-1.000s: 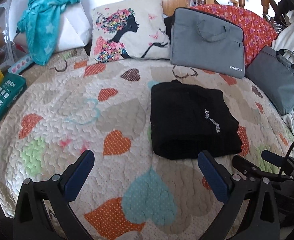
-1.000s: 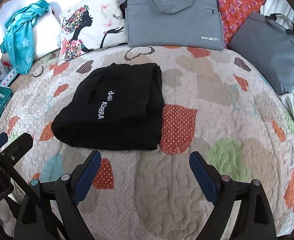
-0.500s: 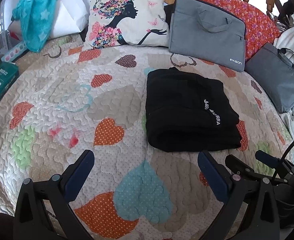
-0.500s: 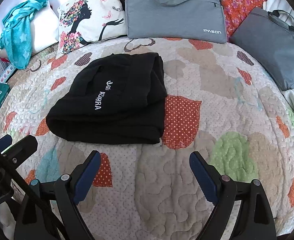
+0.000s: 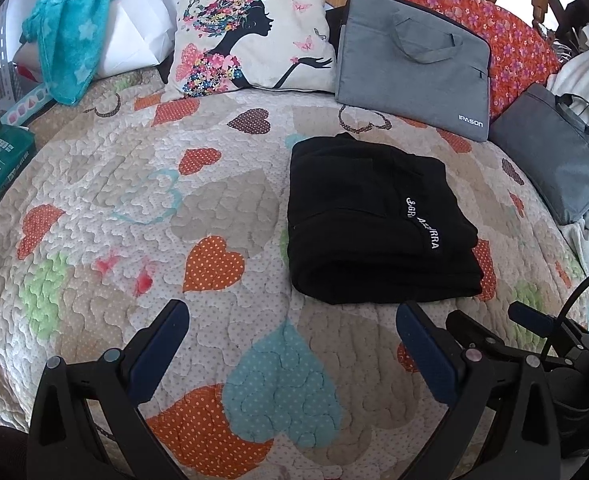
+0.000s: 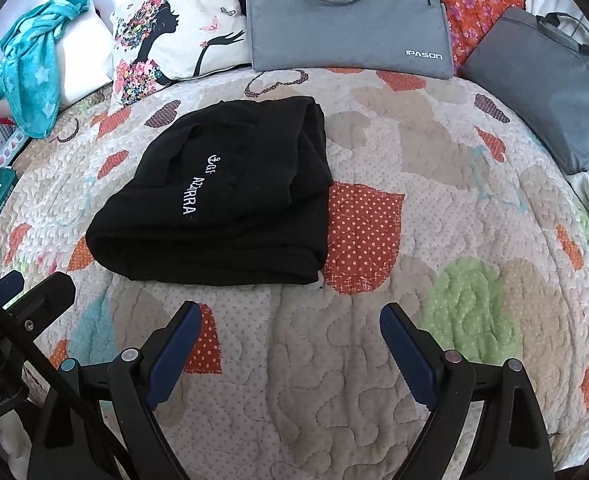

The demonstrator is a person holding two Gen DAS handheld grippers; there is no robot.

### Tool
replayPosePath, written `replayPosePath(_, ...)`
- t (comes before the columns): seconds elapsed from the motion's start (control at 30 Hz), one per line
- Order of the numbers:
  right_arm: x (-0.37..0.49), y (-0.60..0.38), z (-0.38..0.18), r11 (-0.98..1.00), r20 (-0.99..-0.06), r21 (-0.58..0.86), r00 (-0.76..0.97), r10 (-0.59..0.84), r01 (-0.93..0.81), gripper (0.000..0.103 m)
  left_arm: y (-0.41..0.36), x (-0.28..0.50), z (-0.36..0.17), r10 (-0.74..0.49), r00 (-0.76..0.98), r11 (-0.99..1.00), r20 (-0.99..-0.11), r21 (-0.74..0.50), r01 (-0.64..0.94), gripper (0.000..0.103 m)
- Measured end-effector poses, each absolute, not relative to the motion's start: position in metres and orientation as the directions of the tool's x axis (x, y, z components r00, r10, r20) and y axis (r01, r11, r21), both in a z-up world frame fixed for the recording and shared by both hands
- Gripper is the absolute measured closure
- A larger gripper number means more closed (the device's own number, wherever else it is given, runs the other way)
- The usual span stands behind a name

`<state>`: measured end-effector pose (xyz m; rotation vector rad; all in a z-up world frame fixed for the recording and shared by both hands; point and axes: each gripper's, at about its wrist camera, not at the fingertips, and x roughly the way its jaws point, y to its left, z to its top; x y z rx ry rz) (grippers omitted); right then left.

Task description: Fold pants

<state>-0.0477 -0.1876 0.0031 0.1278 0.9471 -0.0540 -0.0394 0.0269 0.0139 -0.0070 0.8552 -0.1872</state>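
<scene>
Where folded — pants [image 6: 222,196] (lettering upward)

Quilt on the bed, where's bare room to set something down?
Free: the wide quilt stretch between the black pants and the teal blanket, and the patch right of the pants, toward the dark gray bag. Crowded: the far edge, lined with pillow and bags.

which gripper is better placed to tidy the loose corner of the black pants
Right, probably. The right gripper hangs open just below the black pants' uneven right-hand corner; the left gripper, also open, faces their smooth folded edge.
</scene>
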Motion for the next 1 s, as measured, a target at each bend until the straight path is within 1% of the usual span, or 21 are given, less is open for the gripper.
replayPosePath(0.37,-0.0484,-0.1830,0.0017,0.993,-0.814,0.068,0.581,-0.002,0.098,0.009,0.0267,-0.0388,0.0122,-0.186,0.625,0.981,-0.758,-0.103,0.167,0.000)
replayPosePath(0.77,-0.0476,-0.1801,-0.0002,0.995,-0.816,0.054,0.579,-0.005,0.084,0.009,0.0293,-0.0356,0.0081,-0.249,0.595,0.968,-0.764,-0.172,0.183,0.000)
replayPosePath(1.0,-0.0469,-0.1784,-0.0023,0.995,-0.817,0.045,0.576,-0.012,0.084,0.009,0.0304,-0.0345,0.0052,-0.236,0.593,0.971,-0.770,-0.171,0.164,0.000)
